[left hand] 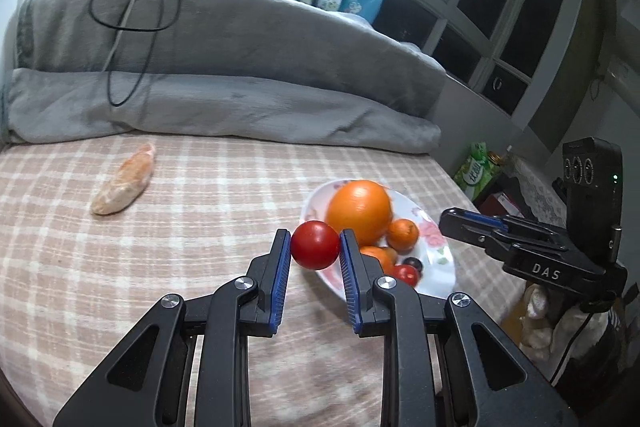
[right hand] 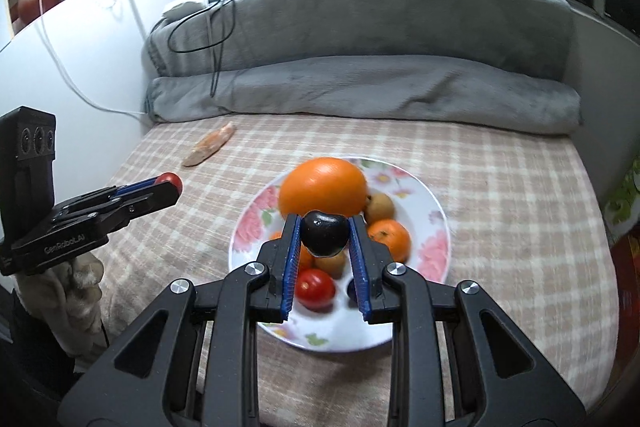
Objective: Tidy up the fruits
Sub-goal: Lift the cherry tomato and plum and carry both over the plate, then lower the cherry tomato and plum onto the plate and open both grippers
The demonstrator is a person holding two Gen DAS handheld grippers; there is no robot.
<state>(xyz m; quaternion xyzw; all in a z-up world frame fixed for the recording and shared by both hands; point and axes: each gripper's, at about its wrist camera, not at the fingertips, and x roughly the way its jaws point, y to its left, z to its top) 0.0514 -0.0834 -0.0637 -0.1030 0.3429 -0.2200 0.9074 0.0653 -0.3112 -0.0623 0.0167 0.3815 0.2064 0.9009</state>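
My left gripper (left hand: pixel 315 241) is shut on a red tomato (left hand: pixel 315 245) and holds it above the bed, at the left rim of the floral plate (left hand: pixel 438 255). In the right wrist view it shows at the left with the tomato (right hand: pixel 170 180). My right gripper (right hand: pixel 325 227) is shut on a dark plum (right hand: pixel 325 233) above the plate (right hand: pixel 432 203). The plate holds a large orange (right hand: pixel 323 187), a small tangerine (right hand: pixel 390 239), brown fruits (right hand: pixel 379 207) and a red tomato (right hand: pixel 315 289). The right gripper also shows in the left wrist view (left hand: pixel 472 223).
A plaid sheet (left hand: pixel 160 267) covers the bed. A wrapped orange-white item (left hand: pixel 124 187) lies at the far left. Folded grey blankets (left hand: pixel 224 67) with black cables (left hand: pixel 132 7) line the back. A window and bottles stand behind. The bed's right edge drops off by a green packet (left hand: pixel 476 169).
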